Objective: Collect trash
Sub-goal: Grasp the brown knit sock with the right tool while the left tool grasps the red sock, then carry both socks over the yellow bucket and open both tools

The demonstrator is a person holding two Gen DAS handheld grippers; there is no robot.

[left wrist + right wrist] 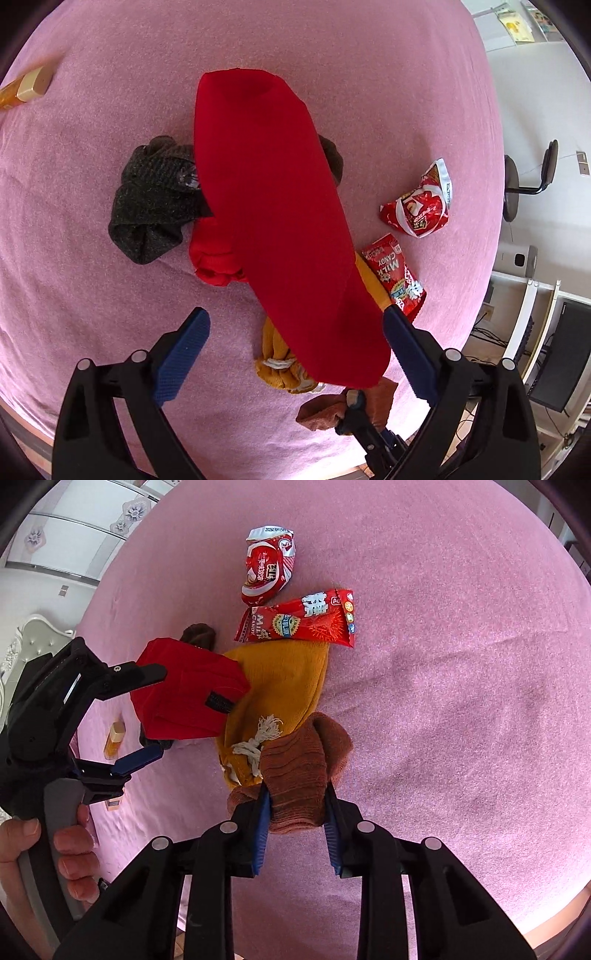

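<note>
The right gripper (295, 812) points down at the pink bed (461, 701), its jaws closed on a brown sock (299, 771) bunched between the blue pads. The left gripper (295, 350) hovers above the bed with jaws spread wide; a red sock (280, 206) hangs in front of its camera, and whether one finger pins it cannot be told. In the right view, the person's left hand (62, 853) wraps the grey handle at 8 o'clock. A yellow sock (280, 686) lies just beyond the brown one. The trash sits at 12 o'clock in that view: a milk candy wrapper (299, 622) touching the yellow sock, and a crumpled red packet (267, 572) just past it. A dark grey sock (155, 199) lies at 9 o'clock in the left view.
</note>
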